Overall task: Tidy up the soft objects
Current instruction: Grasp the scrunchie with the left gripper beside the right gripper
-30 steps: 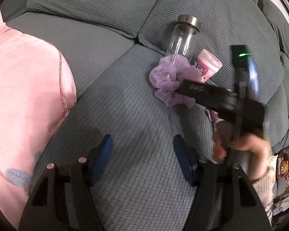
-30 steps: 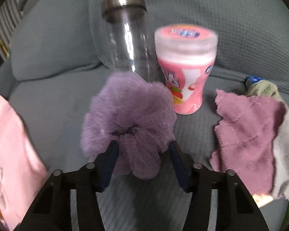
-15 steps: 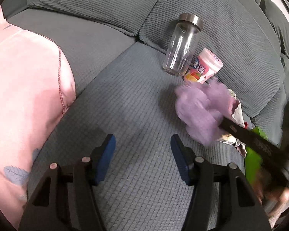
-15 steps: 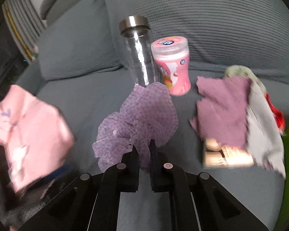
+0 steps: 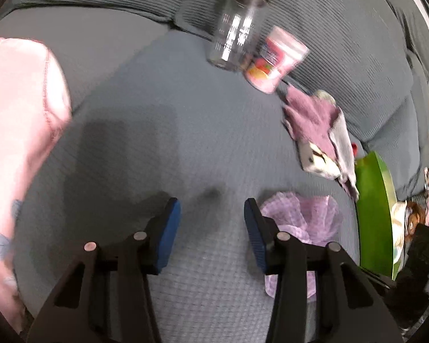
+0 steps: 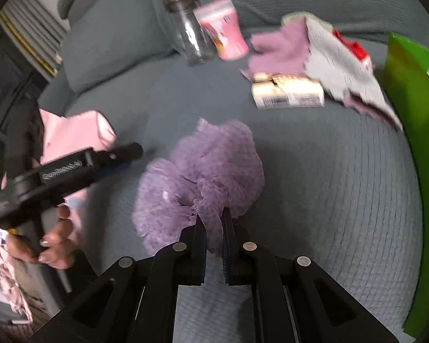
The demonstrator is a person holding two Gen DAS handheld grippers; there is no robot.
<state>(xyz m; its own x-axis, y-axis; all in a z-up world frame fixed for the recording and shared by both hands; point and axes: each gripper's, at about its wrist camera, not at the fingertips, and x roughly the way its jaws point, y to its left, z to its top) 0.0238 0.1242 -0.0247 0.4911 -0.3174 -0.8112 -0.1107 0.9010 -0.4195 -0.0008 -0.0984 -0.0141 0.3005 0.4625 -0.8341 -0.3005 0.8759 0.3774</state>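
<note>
Left gripper [image 5: 212, 228] jaws closing, nothing between, purple mesh scrunchie [image 5: 306, 223] beside, grey sofa [image 5: 157, 143]

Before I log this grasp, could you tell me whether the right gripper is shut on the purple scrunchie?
Yes, shut on it: the right gripper pinches a fold of the purple scrunchie between nearly closed fingers.

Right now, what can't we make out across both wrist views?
- Green bin: contents hidden by its wall, cut by the edge, right view.
- Pink container label: motion blur, left view.
- Right gripper: shut on the purple scrunchie, whose mesh covers the pads.
- Left gripper: jaws closing, nothing between.
</note>
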